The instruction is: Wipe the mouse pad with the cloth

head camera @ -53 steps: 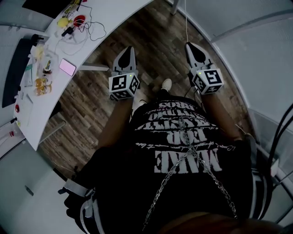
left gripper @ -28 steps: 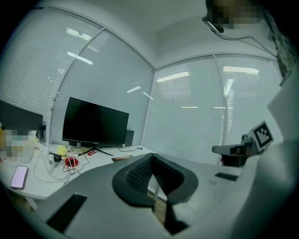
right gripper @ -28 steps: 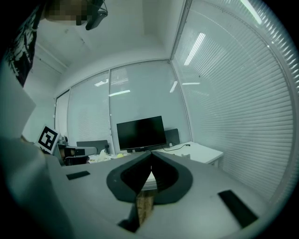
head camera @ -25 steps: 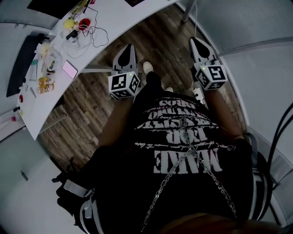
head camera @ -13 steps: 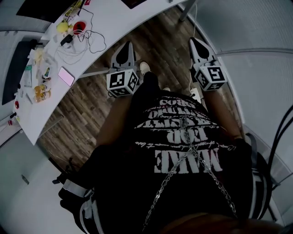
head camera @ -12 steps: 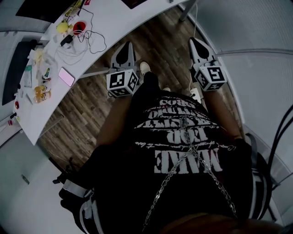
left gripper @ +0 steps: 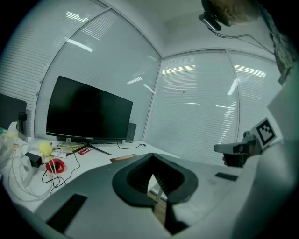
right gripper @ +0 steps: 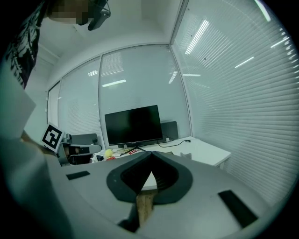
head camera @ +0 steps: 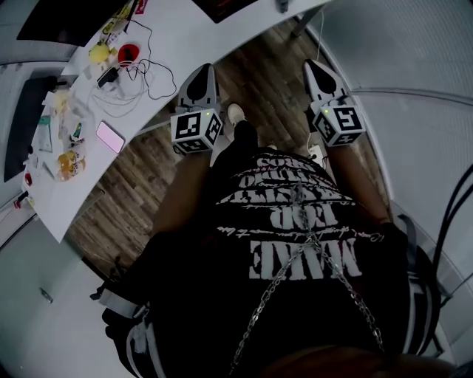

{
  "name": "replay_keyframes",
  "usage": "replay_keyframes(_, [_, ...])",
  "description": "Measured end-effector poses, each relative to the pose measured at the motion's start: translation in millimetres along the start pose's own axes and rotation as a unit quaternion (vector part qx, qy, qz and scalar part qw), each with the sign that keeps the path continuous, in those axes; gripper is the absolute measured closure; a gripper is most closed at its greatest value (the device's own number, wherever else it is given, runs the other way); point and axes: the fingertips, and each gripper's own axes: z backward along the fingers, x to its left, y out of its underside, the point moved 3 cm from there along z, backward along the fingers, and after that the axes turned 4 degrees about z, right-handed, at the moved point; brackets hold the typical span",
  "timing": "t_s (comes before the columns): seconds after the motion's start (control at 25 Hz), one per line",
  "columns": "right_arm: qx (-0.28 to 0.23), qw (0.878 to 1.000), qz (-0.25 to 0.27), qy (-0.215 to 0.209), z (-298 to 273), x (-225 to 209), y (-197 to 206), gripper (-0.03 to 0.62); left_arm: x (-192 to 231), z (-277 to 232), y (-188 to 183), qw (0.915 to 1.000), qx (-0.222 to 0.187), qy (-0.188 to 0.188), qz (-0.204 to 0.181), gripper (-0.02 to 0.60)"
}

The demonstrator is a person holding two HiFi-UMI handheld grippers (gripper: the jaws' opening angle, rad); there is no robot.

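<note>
L tongs (head camera: 202, 74), R tongs (head camera: 312, 69) both closed, empty, near desk (head camera: 177, 26).

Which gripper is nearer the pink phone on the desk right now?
Left. The left gripper hangs at the edge of the desk, to the right of the pink phone in the head view. The right gripper is farther right, over the wood floor.

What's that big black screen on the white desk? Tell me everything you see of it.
The monitor is a wide, thin, black panel, its screen dark. It stands upright on a slim splayed stand on the white desk, backed by window blinds.
</note>
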Motion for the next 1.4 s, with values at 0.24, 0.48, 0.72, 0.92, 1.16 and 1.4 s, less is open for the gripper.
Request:
replay_keyframes(0.24, [0.004, 1.0, -0.004, 0.011, -31.6, -5.2, -7.0, 0.593, 18.2, -30.7, -11.5, 0.9999, 0.005, 0.015, 0.0, 0.575])
replay_keyframes(0.48, [-0.001, 1.0, 0.0, 0.015, -65.1, -2.0, -25.2, 0.593, 43.7, -50.6, -32.1, 0.9998, -0.003, 0.021, 0.001, 0.577])
replay_keyframes(0.72, [-0.015, 1.0, 0.014, 0.015, -106.0, 7.5, -50.6, 0.592, 78.5, -71.0, -49.4, 0.9996, -0.008, 0.025, 0.009, 0.575])
replay_keyframes(0.92, [-0.009, 1.0, 0.022, 0.01, -120.5, 16.1, -55.7, 0.592, 96.4, -79.4, -55.7, 0.9994, -0.014, 0.018, 0.027, 0.577])
replay_keyframes(1.16, [0.003, 1.0, 0.019, 0.017, -139.3, -3.0, -52.9, 0.593, 107.1, -100.7, -44.8, 0.999, 0.002, 0.02, 0.041, 0.577])
replay_keyframes(1.4, [0.018, 1.0, 0.006, 0.021, -181.2, -39.0, -43.0, 0.593, 124.0, -142.4, -44.4, 0.9988, 0.02, 0.01, 0.044, 0.577])
